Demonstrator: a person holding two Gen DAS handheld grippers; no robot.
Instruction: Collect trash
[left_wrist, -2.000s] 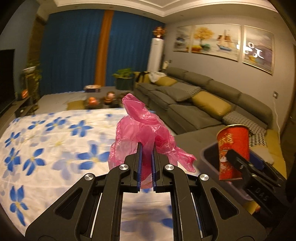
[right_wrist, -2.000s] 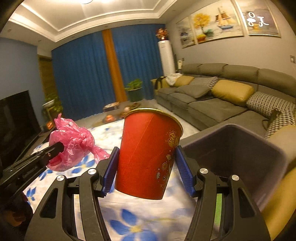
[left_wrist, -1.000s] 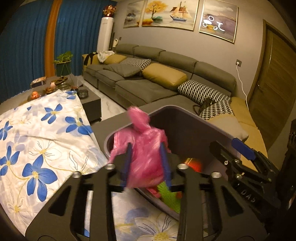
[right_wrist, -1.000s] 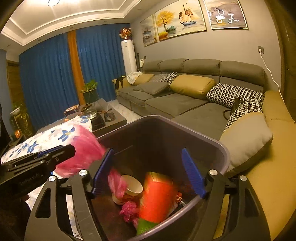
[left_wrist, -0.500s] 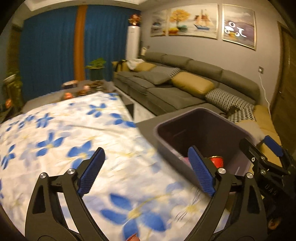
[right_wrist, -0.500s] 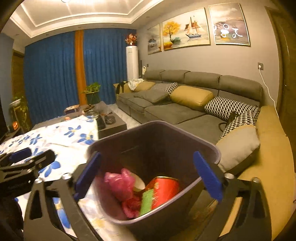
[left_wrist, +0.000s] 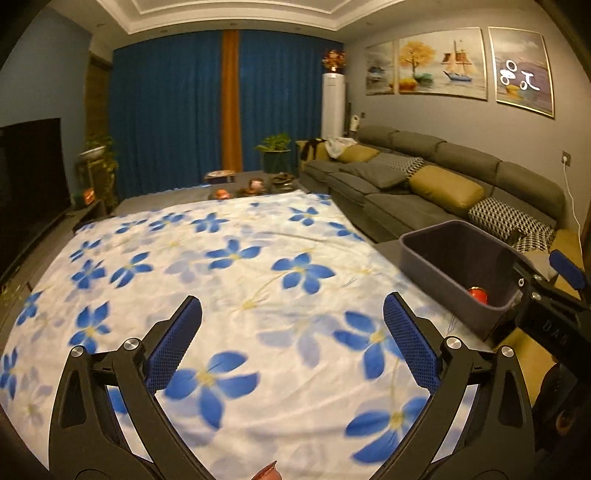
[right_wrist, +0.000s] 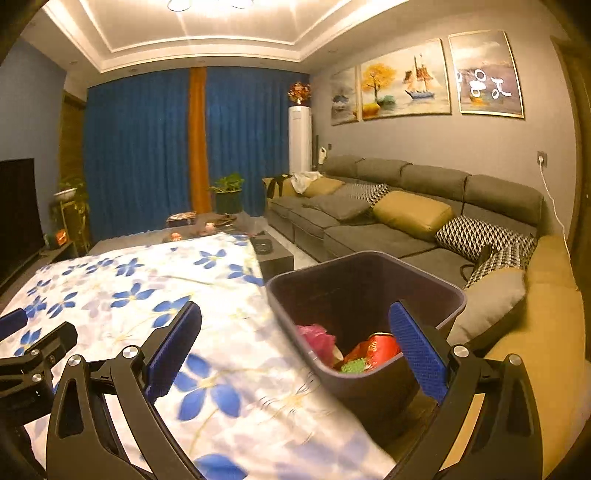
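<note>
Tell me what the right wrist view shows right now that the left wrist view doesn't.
Right wrist only: the pink plastic bag and green scrap lying in the trash bin beside the red paper cup, plus the ceiling light.

Left wrist only: a small reddish object at the bottom edge, too cropped to identify.

Both: the bin, the cup, the blue-flowered cloth, the grey sofa, and the left gripper and right gripper, both open and empty.

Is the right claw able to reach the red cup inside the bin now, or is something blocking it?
Probably yes. The right claw is open and empty, the bin has no lid, and the red cup lies on top beside the pink bag. Only the near rim stands between.
</note>
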